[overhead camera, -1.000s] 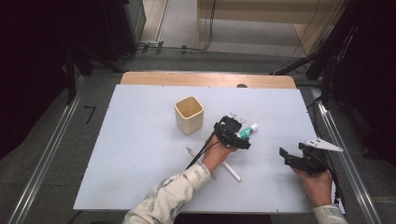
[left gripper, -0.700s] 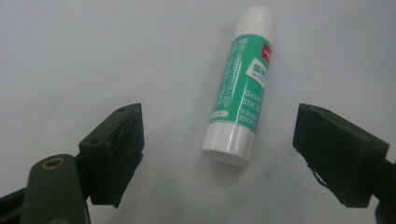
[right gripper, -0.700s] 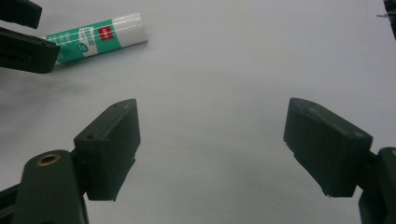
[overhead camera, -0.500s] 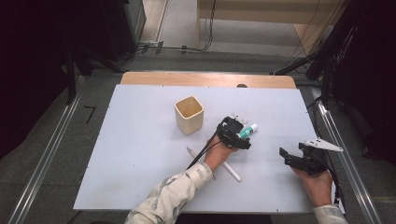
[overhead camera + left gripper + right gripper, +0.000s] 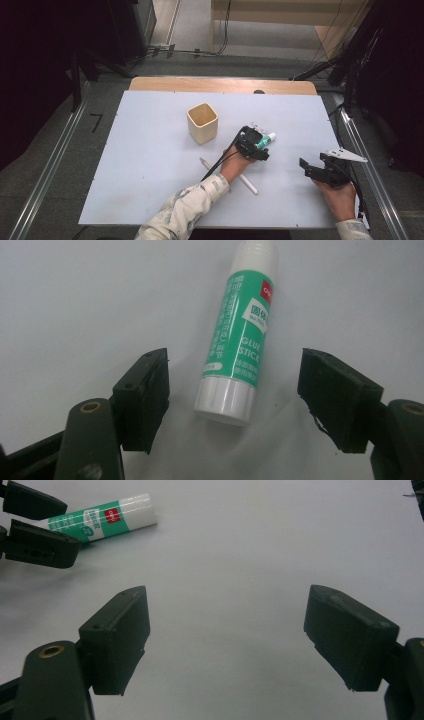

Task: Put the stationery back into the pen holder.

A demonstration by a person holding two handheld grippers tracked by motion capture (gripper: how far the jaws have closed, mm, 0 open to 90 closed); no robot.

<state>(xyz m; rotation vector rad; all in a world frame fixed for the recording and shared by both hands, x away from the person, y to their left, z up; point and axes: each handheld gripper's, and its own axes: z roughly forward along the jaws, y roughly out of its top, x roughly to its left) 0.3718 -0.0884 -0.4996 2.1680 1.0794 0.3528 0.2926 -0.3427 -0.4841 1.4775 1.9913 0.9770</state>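
Left gripper view: looking down on a green-and-white glue stick [image 5: 241, 335] lying flat on the white table [image 5: 75, 300], its base end sitting between the two black jaws, nearer the left-hand jaw, touching neither pad. Left gripper [image 5: 235, 397] having just been closing, gaps remaining on both sides, so not yet grasping.

High view: lying beyond the left gripper [image 5: 257, 141], cap end of the glue stick [image 5: 266, 139] poking out past the jaw tips.

Right gripper view: right gripper [image 5: 225, 640] hanging released, jaws standing wide with bare table between them; glue stick [image 5: 102, 517] lying well off ahead of the left-hand jaw.
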